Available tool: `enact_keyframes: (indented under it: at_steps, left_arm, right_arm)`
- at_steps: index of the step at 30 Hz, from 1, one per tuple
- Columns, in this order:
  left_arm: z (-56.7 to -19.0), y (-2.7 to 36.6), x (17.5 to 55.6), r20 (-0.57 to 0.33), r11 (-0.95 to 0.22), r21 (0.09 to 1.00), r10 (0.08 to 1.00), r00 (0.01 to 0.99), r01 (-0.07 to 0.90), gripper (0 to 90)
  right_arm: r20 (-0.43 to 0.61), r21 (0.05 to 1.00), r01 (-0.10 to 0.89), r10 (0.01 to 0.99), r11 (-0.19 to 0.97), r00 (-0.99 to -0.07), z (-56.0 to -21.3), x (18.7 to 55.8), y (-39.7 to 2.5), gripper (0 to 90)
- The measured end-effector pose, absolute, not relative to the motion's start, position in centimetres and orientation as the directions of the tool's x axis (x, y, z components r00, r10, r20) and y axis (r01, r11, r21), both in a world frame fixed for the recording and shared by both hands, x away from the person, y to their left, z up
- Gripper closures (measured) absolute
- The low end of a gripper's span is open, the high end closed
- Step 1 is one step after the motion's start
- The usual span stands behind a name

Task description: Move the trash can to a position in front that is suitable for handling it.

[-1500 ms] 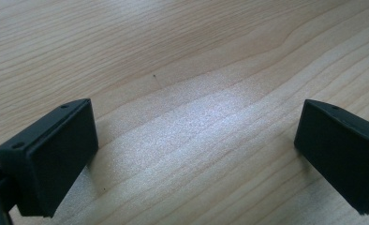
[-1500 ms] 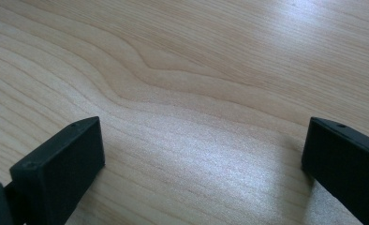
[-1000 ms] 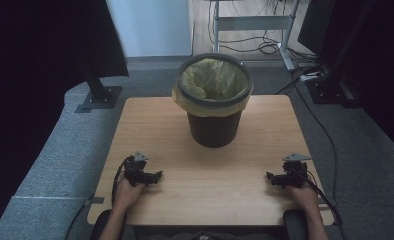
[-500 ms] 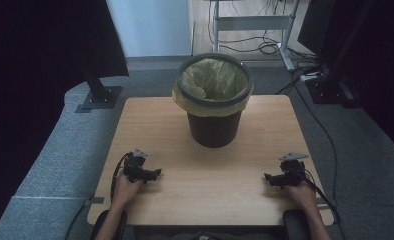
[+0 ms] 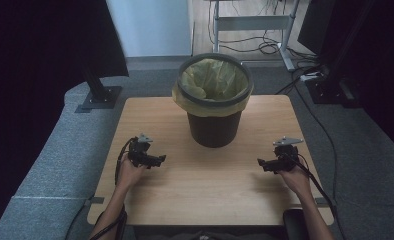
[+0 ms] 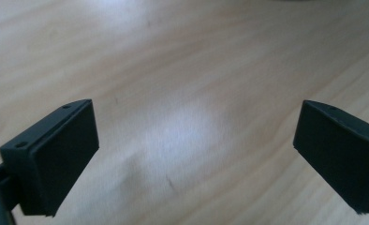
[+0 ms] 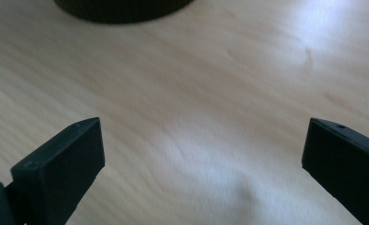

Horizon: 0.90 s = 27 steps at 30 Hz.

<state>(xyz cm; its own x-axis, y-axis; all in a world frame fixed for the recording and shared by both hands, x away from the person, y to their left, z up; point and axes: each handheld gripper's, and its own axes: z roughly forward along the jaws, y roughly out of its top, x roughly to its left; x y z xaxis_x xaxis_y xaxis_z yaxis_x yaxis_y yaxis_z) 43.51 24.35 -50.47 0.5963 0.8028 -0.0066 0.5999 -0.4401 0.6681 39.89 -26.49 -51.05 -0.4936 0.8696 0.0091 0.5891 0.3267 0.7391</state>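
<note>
1. My left gripper [image 5: 157, 160] hovers low over the bench [image 5: 210, 200] at about 8 o'clock from the bin [image 5: 214, 102], jaws wide apart with bare wood between them.
2. My right gripper [image 5: 261, 164] sits at about 4 o'clock from the bin, jaws equally wide, holding nothing.
3. The bin, lined with a yellow bag [image 5: 212, 80], stands upright at the bench's 12 o'clock side, well apart from both grippers.

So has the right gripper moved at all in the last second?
Yes, slightly: the right gripper has shifted inward toward the bin, away from the table edge.
</note>
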Motion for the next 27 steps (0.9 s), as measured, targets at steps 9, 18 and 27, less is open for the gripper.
enact_keyframes:
  at_steps: [9, 18, 27]
  left_arm:
    - [-49.2, 23.0, 45.6, -0.033, -0.436, 0.690, 0.778, 0.628, 0.577, 0.0]
    - [-48.3, 20.6, 47.8, -0.038, -0.459, 0.687, 0.752, 0.658, 0.564, 0.0]
    - [-47.2, 19.9, 50.3, -0.030, -0.450, 0.708, 0.750, 0.660, 0.544, 0.0]
  right_arm:
    - [0.054, 0.769, 0.580, 0.877, 0.269, -0.478, -50.0, 42.7, -25.5, 0.0]
    - [0.036, 0.770, 0.571, 0.873, 0.286, -0.486, -49.3, 45.7, -23.9, 0.0]
    - [0.020, 0.766, 0.572, 0.880, 0.291, -0.475, -48.7, 49.1, -23.7, 0.0]
